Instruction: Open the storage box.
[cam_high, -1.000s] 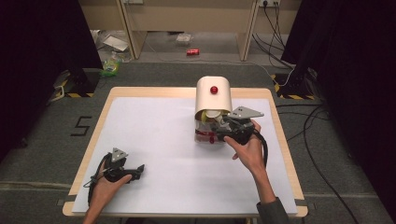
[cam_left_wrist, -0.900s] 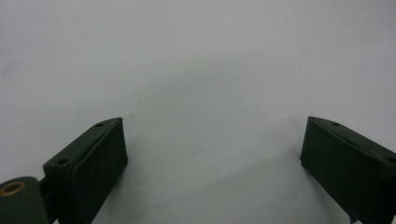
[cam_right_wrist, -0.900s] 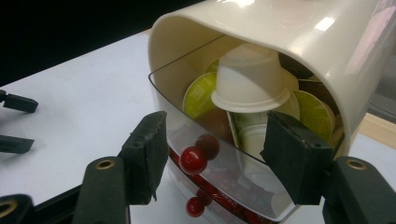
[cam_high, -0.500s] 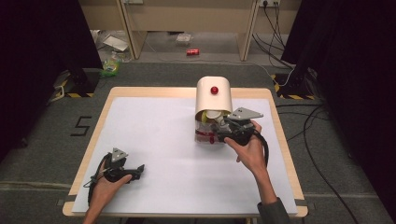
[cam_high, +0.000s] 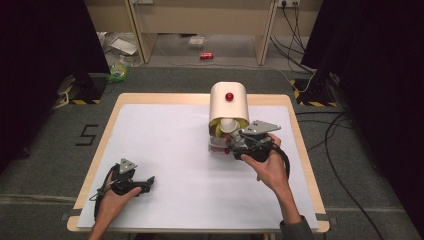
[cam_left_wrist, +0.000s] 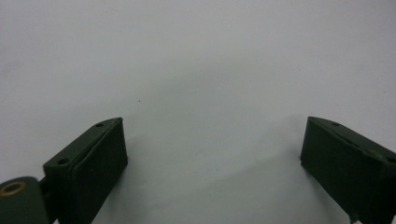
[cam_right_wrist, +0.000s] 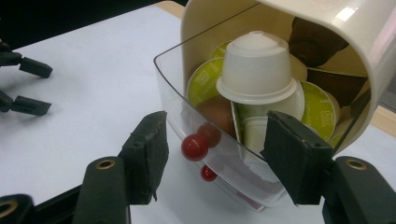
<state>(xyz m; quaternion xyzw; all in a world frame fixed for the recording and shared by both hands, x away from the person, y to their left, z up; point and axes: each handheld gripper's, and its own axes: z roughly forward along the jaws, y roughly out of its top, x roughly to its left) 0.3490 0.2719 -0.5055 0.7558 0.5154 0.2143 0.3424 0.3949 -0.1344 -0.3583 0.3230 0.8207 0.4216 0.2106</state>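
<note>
At about two o'clock on the worktop (cam_high: 165, 150) sits the cream capsule dispenser (cam_high: 229, 102) with its clear drawer (cam_right_wrist: 187, 116) pulled out toward me, and my right tool (cam_high: 234, 146) is parked right at the drawer's front. Through the right gripper view I see the jaws standing partly apart, one on either side of the small red knob (cam_right_wrist: 194, 147) on the drawer face, not yet pressing on it (the gap on each side is plain). Inside the drawer a white capsule (cam_right_wrist: 257, 70) rides dome-up on top of a heap of green-lidded capsules (cam_right_wrist: 204, 79), with a brown one behind near the hood.

I judge the step in hand to be the approach: I've lined up on the drawer but have taken hold of nothing. Whether I go for the knob or for the white capsule, the next move calls for a small correction. For the capsule I'd lift toward twelve o'clock, clear the drawer's transparent rim, and close across the capsule's flange; for the knob I'd simply ease forward and pinch.

My left tool (cam_high: 145, 182) rests down at seven o'clock, well apart from the dispenser, jaws wide open over bare white surface with nothing between them (idle for now).
</note>
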